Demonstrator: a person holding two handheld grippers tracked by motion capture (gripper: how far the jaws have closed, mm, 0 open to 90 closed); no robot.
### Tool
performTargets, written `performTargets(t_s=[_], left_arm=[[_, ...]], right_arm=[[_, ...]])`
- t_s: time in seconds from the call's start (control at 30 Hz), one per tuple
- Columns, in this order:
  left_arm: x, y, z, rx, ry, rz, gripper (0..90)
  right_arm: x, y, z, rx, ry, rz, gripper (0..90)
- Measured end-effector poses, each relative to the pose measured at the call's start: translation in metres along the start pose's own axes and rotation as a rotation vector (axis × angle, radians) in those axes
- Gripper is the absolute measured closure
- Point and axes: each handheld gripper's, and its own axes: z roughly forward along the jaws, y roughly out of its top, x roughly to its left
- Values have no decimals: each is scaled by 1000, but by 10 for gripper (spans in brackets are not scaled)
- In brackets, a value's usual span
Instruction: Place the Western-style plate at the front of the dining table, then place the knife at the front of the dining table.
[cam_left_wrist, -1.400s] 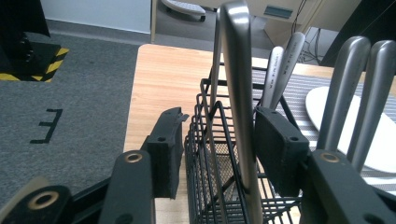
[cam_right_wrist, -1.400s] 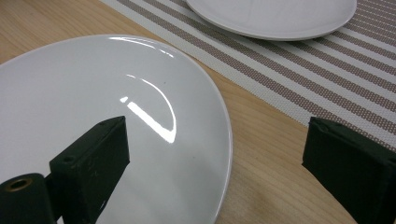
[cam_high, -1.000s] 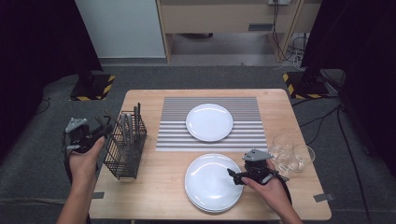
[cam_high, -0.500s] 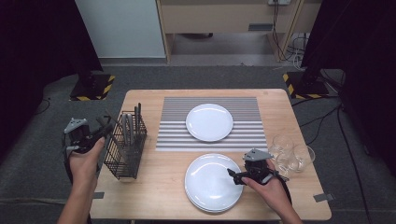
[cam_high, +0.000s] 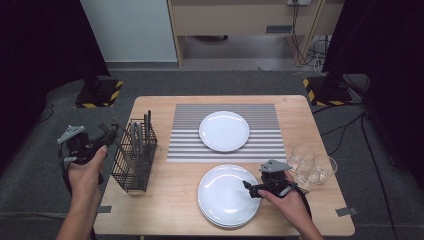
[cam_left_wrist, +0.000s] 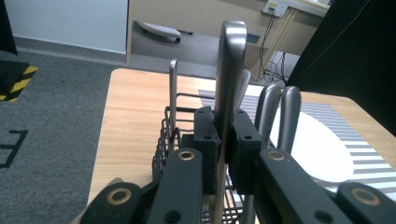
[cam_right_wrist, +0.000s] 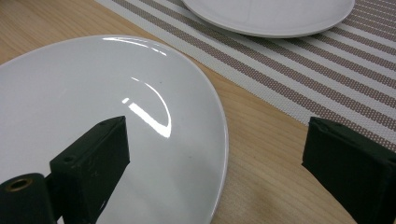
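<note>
Right claw (cam_high: 250, 186) gapes wide astride the rim of the near plate stack (cam_high: 227, 196); next it must pinch the rim and lift. Left claw (cam_left_wrist: 227, 140) is clamped on 1 utensil handle (cam_left_wrist: 229, 70), upright in the basket (cam_high: 134, 155) at bench left; next, pull straight up.
</note>
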Motion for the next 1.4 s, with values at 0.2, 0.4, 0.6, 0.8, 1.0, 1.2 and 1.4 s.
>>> performTargets(t_s=[0.2,0.4,0.6,0.8,1.0,1.2,1.4], left_arm=[[-1,11,-10,-26,-12,-17,833],[-4,19,-17,-37,-14,-9,833],[-6,23,-19,-37,-19,-2,834],[-7,26,-26,-54,-25,-11,834],[-9,29,-33,-62,-27,-12,834],[-8,32,-35,-73,-29,-14,834],[-9,37,-37,-81,-24,-10,834]], right_arm=[[-1,0,-1,1,1,5,76],[-1,1,-1,-7,-1,8,76],[-2,1,-1,-5,-1,8,76],[-1,1,-1,-8,1,9,77],[-1,1,-1,-7,2,6,76],[0,0,0,-5,3,10,76],[0,1,0,-6,2,7,76]])
